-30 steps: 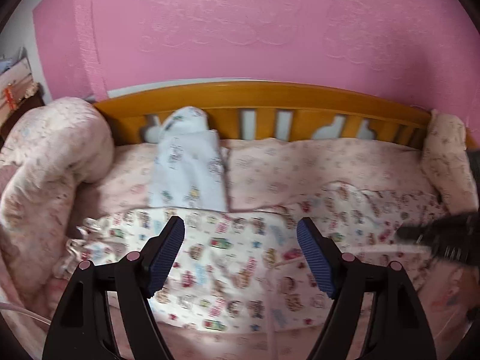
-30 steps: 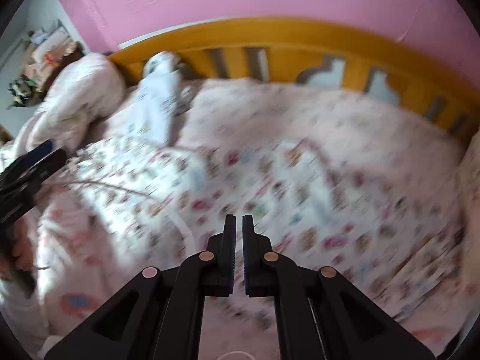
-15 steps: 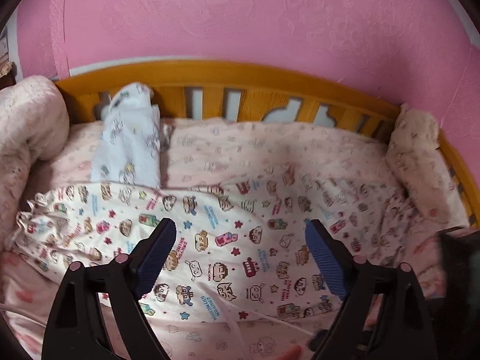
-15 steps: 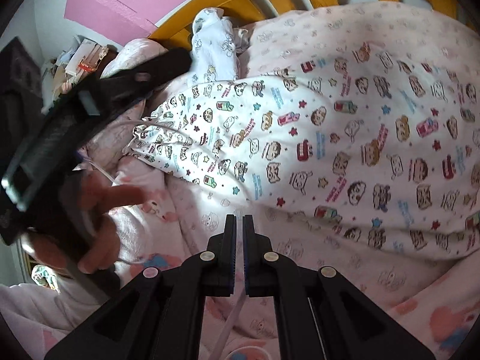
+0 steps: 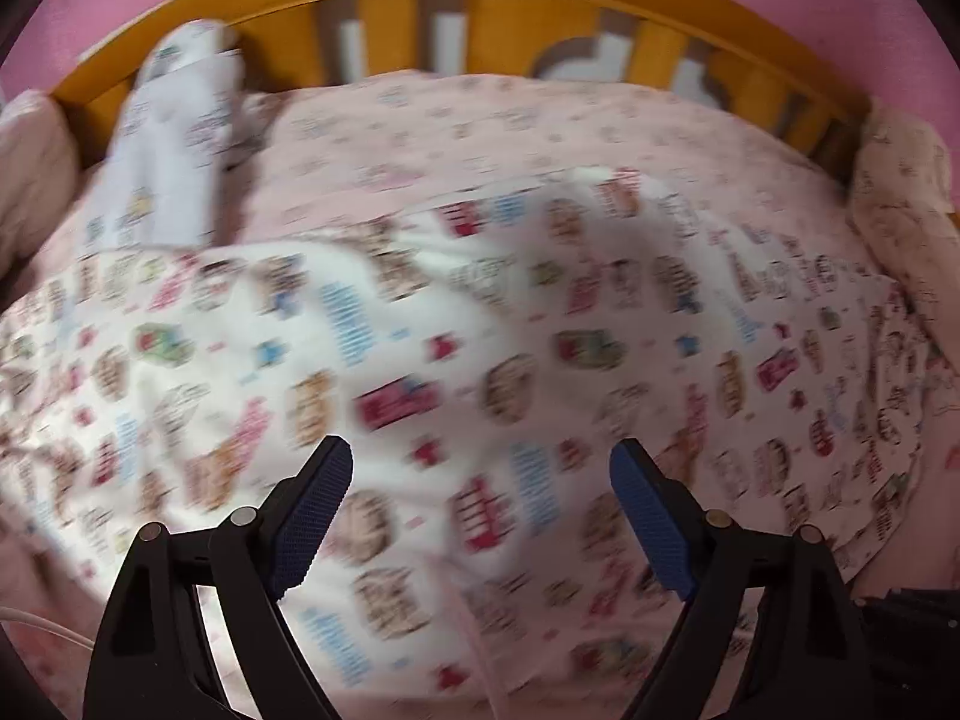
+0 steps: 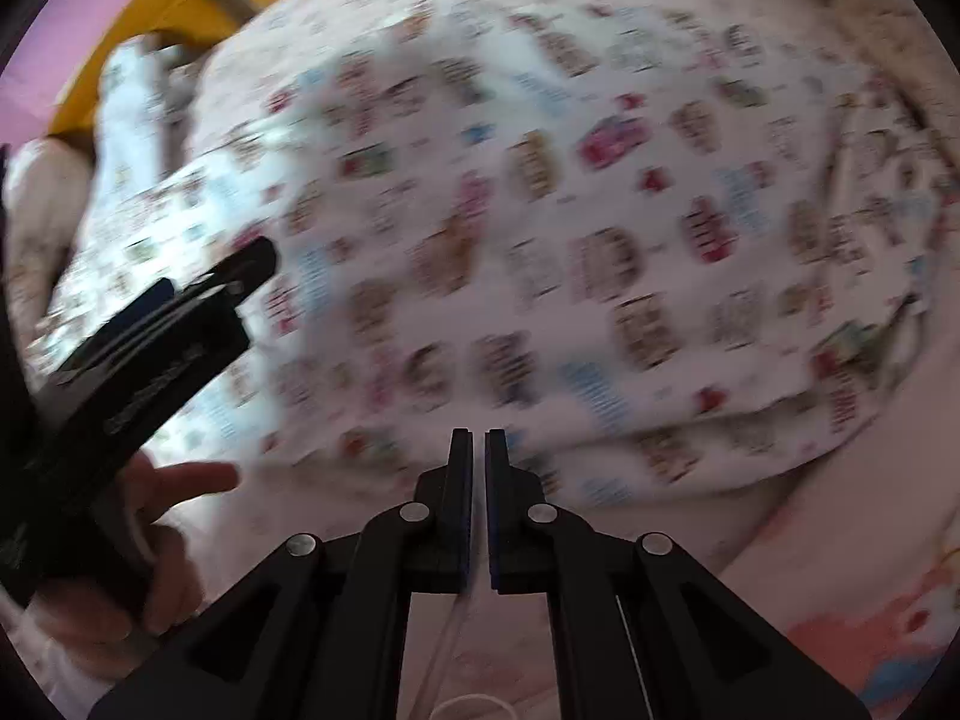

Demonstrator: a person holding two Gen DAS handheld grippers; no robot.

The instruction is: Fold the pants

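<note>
White pants with a cartoon print point(image 5: 480, 348) lie spread across a pink bed; both views are blurred. My left gripper point(image 5: 480, 480) is open and empty, close above the pants' near part. In the right wrist view the pants point(image 6: 570, 228) fill the middle, and my right gripper point(image 6: 478, 450) is shut with nothing seen between its pads, just before the pants' near edge. The left gripper point(image 6: 162, 324) shows at the left there, held by a hand.
A folded white printed cloth point(image 5: 174, 144) leans at the back left against the orange wooden bed rail point(image 5: 480, 0). Pink pillows point(image 5: 900, 192) sit at the right and left ends. A thin white cord point(image 6: 444, 648) runs under my right gripper.
Both grippers have dropped closer to the pants, which now look larger. The left stays open, the right stays shut.
</note>
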